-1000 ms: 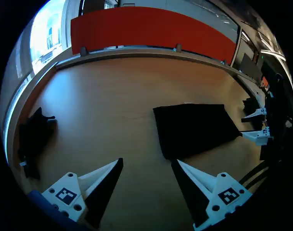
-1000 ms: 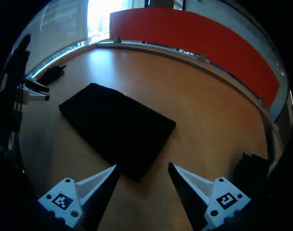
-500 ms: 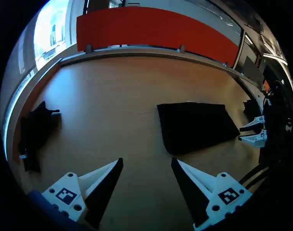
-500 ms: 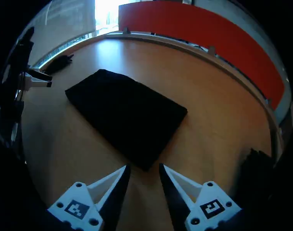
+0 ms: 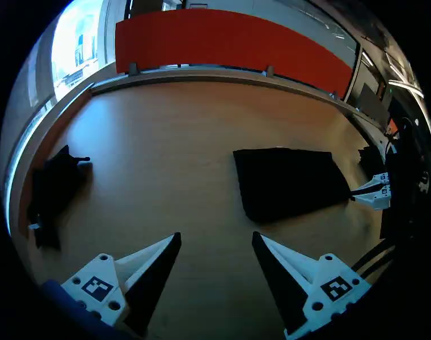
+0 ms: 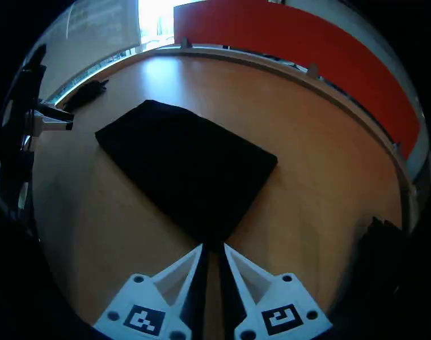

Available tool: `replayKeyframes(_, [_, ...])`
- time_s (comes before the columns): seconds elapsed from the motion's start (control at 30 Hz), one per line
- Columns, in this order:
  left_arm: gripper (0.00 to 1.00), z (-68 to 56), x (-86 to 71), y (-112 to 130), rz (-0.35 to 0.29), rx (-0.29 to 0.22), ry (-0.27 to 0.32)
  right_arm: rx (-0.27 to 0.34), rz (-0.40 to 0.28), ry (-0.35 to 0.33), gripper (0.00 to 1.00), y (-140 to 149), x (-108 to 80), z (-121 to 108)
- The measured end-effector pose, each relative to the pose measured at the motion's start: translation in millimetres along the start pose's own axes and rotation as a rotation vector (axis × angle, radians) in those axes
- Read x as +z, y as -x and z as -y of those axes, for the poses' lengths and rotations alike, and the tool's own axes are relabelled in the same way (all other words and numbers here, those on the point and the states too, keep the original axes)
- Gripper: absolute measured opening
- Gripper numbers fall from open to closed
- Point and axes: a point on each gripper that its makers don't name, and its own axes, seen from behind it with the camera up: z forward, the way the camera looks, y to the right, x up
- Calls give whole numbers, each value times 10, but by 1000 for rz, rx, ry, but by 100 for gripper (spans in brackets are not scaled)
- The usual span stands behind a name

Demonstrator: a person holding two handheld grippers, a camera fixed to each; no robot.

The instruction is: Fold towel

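Towel [image 6: 187, 164], black and folded into a flat rectangle, is laid on the wooden table [image 6: 317, 170]. In the left gripper view it is seen right of the middle [image 5: 289, 181], well apart from the table's edges.

In the right gripper view, the right gripper [image 6: 212, 246] is set at the towel's near corner. Its fingers [image 6: 187, 272] are drawn almost together, and the tip of that corner is pinched between them. The same gripper [image 5: 354, 195] is seen in the left gripper view at the far right, with its fingertips met on the towel's corner, low over the table [image 5: 159, 147].

The left gripper [image 5: 215, 235] is held above bare wood, near the towel but not touching it. Its fingers [image 5: 153, 260] are spread wide and nothing is held between them. In the right gripper view it is seen at the far left [image 6: 68, 120], apart from the towel's far corner.

A dark cloth [image 5: 54, 190] is heaped at the table's left edge, by the window [image 5: 74, 51]. A second dark pile [image 6: 380, 249] lies near the table's other end. A red panel [image 5: 232, 39] is mounted along the back edge.
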Motion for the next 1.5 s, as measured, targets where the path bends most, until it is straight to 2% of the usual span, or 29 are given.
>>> replayKeyframes(0.33, [93, -3, -13, 14, 3, -3, 1, 24, -5, -9, 5, -32, -12, 26])
replayKeyframes(0.6, [93, 9, -45, -3, -3, -5, 0, 35, -51, -9, 5, -231, -111, 29])
replayKeyframes(0.83, [93, 42, -83, -28, -15, -17, -2, 7, -112, -17, 4, -584, -201, 77])
replayKeyframes(1.17, [93, 85, -146, -55, -31, -38, -4, -55, -212, -43, 4, -1283, -284, 231])
replayKeyframes(1.37, [93, 114, -173, -55, -37, -50, -4, -90, -259, -67, 4, -1653, -292, 355])
replayKeyframes(1.5, [93, 126, -189, -48, -37, -52, -4, -112, -266, -81, 4, -1771, -265, 433])
